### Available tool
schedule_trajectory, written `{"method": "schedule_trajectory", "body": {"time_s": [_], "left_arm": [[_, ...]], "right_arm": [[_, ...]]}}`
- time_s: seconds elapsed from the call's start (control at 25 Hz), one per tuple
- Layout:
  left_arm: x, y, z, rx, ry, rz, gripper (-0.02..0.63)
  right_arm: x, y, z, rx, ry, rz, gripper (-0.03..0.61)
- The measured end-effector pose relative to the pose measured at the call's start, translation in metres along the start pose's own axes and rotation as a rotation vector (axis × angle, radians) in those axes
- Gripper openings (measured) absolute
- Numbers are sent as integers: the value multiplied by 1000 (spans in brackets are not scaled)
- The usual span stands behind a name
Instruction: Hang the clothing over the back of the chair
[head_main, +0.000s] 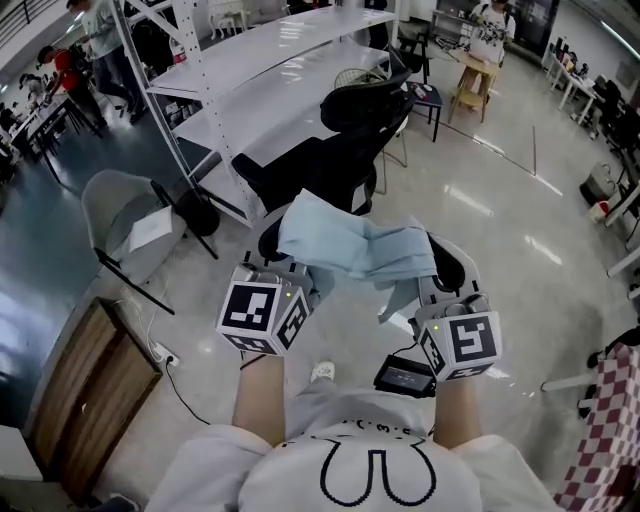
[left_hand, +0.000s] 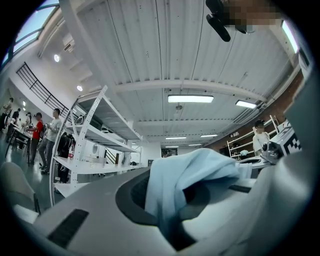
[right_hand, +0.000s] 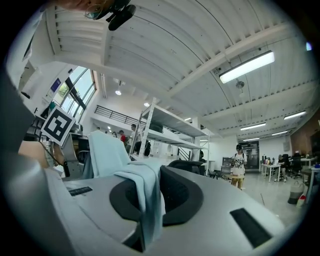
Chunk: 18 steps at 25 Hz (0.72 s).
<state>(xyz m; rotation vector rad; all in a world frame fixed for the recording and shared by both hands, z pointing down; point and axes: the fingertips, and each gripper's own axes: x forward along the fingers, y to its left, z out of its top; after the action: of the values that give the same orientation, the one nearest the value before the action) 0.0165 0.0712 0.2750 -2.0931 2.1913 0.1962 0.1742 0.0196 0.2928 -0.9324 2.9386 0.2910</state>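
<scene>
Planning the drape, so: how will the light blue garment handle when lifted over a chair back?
Likely floppy: the light blue garment droops in folds between the left gripper and right gripper. Probably light: each holds it by a pinched edge.

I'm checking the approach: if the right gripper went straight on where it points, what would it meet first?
Most likely the black office chair, straight ahead of the right gripper and its blue garment; the gap is hard to judge.

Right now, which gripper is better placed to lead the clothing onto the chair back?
Left, marginally: both the left gripper and the right gripper are shut on the clothing, but the left looks nearer the chair in the head view.
</scene>
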Motion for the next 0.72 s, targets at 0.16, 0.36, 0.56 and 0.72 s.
{"method": "schedule_trajectory", "body": {"time_s": [0.16, 0.36, 0.56, 0.72], "left_arm": [[38, 32, -1, 6, 1, -37, 37], [82, 66, -1, 11, -8, -91, 37], [117, 89, 3, 29, -19, -141, 37], [145, 104, 3, 28, 1, -194, 37]], "right_arm": [[46, -7, -5, 11, 1, -31, 34], [96, -16, -5, 3, -6, -80, 34], [127, -28, 0, -31, -13, -119, 34], [147, -43, -1, -41, 15, -107, 34]]}}
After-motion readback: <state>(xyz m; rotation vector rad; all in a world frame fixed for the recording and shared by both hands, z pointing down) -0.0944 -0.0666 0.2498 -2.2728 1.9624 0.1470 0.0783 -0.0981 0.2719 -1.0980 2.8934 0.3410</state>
